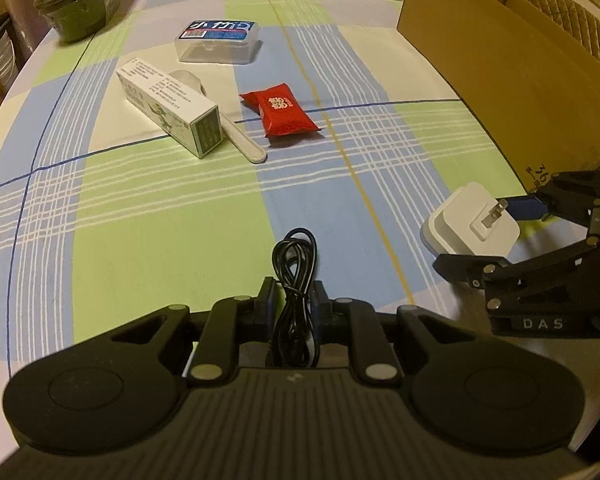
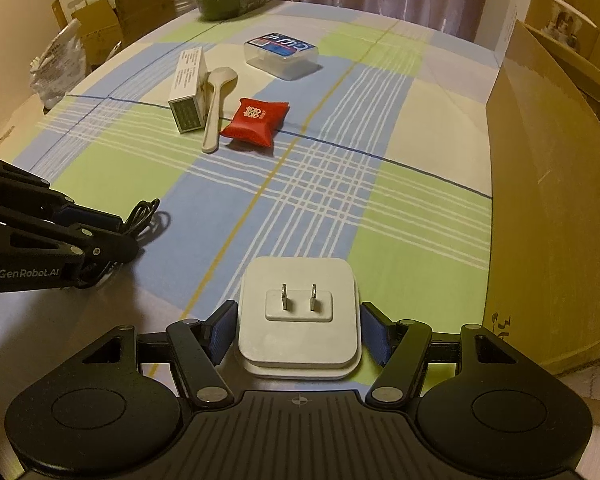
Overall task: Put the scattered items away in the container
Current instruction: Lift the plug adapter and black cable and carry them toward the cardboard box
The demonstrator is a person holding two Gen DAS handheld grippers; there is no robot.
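Note:
A coiled black cable (image 1: 296,264) stands pinched between the blue pads of my left gripper (image 1: 294,292), which is shut on it just over the checked tablecloth. From the right wrist view that same gripper (image 2: 120,228) shows at the left with the cable (image 2: 146,210) looping out of it. My right gripper (image 2: 298,328) is shut on a white plug charger (image 2: 300,280), prongs facing up, a pad pressing each side. In the left wrist view the charger (image 1: 456,216) and right gripper (image 1: 496,236) sit near the tall cardboard box (image 1: 500,60), whose wall (image 2: 548,200) rises at the right.
Farther out on the table lie a red pouch (image 1: 286,114), a white carton (image 1: 172,110), a pale spoon (image 2: 216,100) beside it, and a clear plastic case (image 1: 218,42). A wrapped dark pot (image 1: 76,4) stands at the far left edge. Boxes and bags crowd the room's left side (image 2: 100,20).

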